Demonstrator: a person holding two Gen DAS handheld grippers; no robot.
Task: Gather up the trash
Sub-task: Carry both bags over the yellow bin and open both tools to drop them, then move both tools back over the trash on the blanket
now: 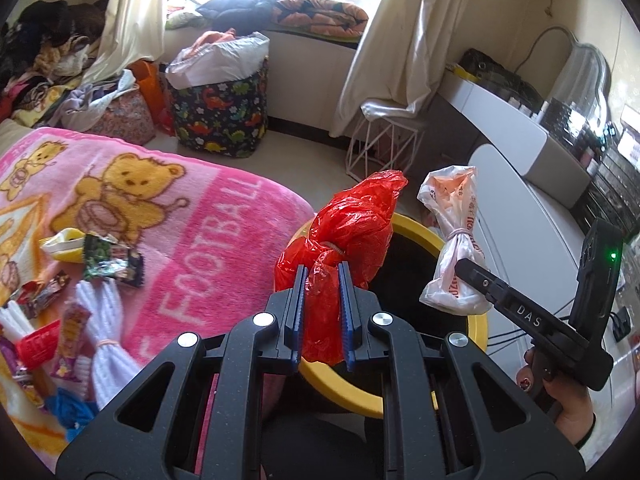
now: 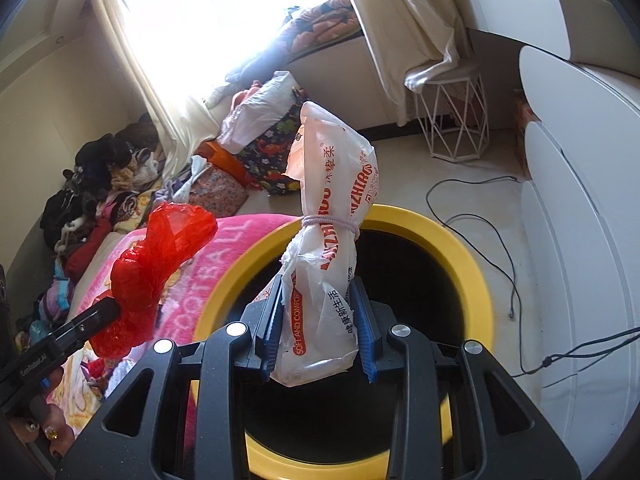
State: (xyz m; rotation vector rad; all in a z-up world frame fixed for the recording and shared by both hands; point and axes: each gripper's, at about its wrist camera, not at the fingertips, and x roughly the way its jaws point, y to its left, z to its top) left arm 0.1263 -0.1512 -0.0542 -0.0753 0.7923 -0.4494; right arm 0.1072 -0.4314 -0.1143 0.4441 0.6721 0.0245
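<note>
My left gripper [image 1: 323, 276] is shut on a crumpled red plastic bag [image 1: 352, 224], tied with a rubber band and held over the near rim of a round bin with a yellow rim [image 1: 340, 390]. My right gripper [image 2: 319, 300] is shut on a white printed plastic bag [image 2: 332, 216], also banded, upright above the yellow-rimmed bin [image 2: 464, 240] and its dark opening. In the left wrist view the white bag [image 1: 452, 216] and right gripper [image 1: 466, 270] hang over the bin's right side. The red bag [image 2: 160, 248] shows left in the right wrist view.
A pink bear blanket [image 1: 192, 208] on the bed carries snack wrappers [image 1: 112, 264] and white yarn bundles [image 1: 106, 320]. A dinosaur-print basket [image 1: 222, 116], a white wire stool [image 1: 384, 148], white furniture [image 2: 580, 220] and a floor cable [image 2: 492, 232] stand around the bin.
</note>
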